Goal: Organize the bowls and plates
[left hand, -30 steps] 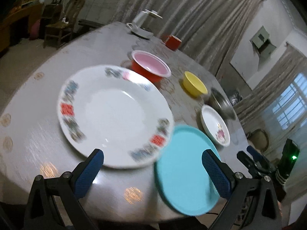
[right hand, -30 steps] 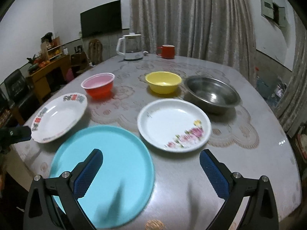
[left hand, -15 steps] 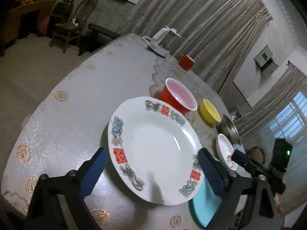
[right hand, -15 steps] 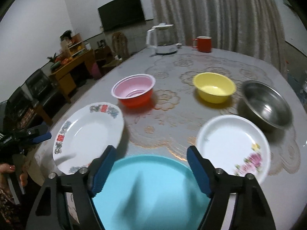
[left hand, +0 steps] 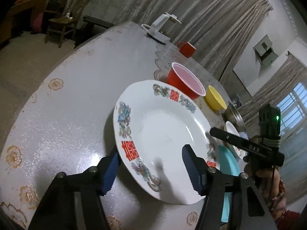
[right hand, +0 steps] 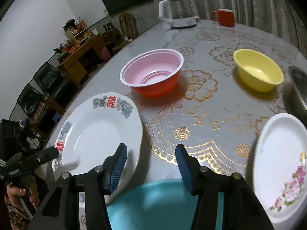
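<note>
Both grippers had moved in on the big white plate. Left gripper was closing around its near rim, gripping nothing yet; right gripper was closing, empty.

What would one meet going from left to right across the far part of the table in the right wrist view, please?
White kettle → red mug; one row nearer: pink-lined red bowl → yellow bowl → steel bowl.

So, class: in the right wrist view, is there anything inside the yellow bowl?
No, the yellow bowl is empty: its bare yellow inside shows right down to the bottom.
</note>
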`<state>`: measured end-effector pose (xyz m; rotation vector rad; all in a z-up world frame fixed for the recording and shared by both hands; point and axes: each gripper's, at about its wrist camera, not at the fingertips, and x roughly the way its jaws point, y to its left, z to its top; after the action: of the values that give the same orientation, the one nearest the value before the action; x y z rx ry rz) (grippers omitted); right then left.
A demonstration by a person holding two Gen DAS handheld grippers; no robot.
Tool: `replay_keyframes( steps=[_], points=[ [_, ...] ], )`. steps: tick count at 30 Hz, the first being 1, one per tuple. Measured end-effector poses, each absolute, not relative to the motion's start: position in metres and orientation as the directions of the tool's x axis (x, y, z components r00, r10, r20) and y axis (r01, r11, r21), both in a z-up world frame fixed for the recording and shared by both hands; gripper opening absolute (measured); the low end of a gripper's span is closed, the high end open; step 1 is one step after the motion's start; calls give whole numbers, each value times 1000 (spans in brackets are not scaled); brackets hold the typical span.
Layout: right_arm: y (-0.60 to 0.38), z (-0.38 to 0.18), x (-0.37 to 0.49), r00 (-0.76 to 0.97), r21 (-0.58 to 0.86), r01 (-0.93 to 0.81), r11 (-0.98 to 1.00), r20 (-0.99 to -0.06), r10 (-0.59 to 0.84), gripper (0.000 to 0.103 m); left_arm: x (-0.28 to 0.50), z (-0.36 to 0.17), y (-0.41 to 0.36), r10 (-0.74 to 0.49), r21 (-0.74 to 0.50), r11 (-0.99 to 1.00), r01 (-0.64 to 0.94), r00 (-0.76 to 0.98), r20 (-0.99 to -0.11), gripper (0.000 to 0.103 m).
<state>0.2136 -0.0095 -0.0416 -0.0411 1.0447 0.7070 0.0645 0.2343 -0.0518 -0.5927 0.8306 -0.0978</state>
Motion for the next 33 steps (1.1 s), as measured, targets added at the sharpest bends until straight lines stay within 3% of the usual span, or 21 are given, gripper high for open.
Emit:
replay_keyframes(
  steps=[3,15,21,30,33],
  points=[
    [-3,-48,219,275,323,-555,767,-798,536,41,68,-56,232,-319,-525,841,-129,665,-675,56],
    [19,-62,227,188,389,-577,718,-792,580,24,75,-61,220,-299,-468,878,-100,648,-700,51],
    [24,-60,224,182,385,-580,718,-797,576,23,75,-62,221,-274,-440,892,-108,644,-714,41],
    [32,-64,221,212,336,-611,717,-803,558,24,75,-59,203,-188,-324,941,-101,639,-746,41],
    [34,-59,216,242,295,-634,714,-801,547,24,73,-60,199,-202,-336,938,-86,652,-731,41]
  ],
)
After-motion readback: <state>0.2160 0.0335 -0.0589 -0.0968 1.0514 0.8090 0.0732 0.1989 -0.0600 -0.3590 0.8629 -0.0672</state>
